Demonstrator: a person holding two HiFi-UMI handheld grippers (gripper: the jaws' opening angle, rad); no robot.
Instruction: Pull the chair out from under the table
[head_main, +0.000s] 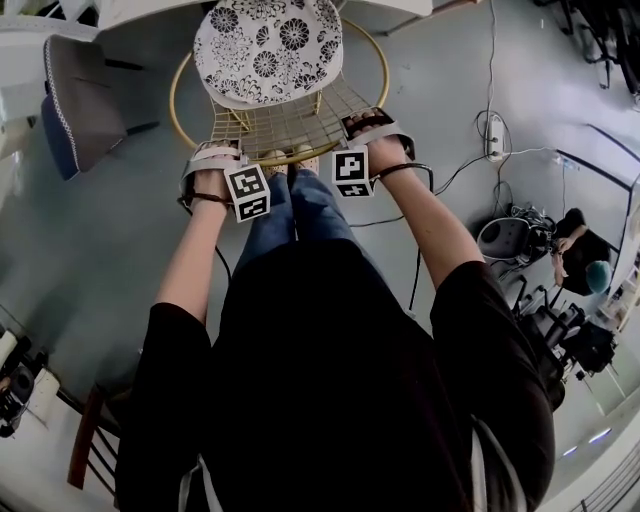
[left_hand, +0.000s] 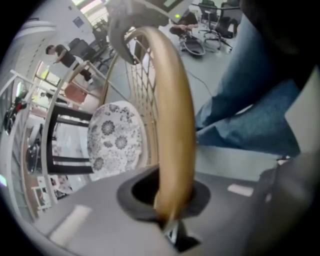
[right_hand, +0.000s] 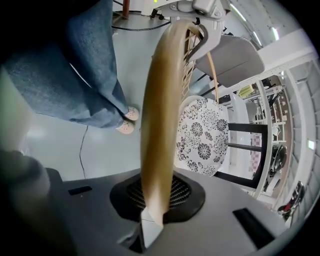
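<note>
Chair (head_main: 268, 50) stands just before the person, seat toward the far table (head_main: 140, 8); left gripper (head_main: 220, 155) and right gripper (head_main: 372, 125) each pinch its gold hoop (head_main: 383, 72), so draw both nearward evenly, level, without twisting.

the chair hoop (head_main: 379, 62) is smooth gold-toned metal tube with a soft sheen; the chair back (head_main: 285, 125) is thin wire mesh in the same finish. the seat cushion (head_main: 268, 45) is cloth, printed black on white. the right gripper's fingers (right_hand: 240, 190) are matt grey plastic, with a dark ribbed pad (right_hand: 185, 192). the floor (head_main: 130, 200) is smooth grey.
</note>
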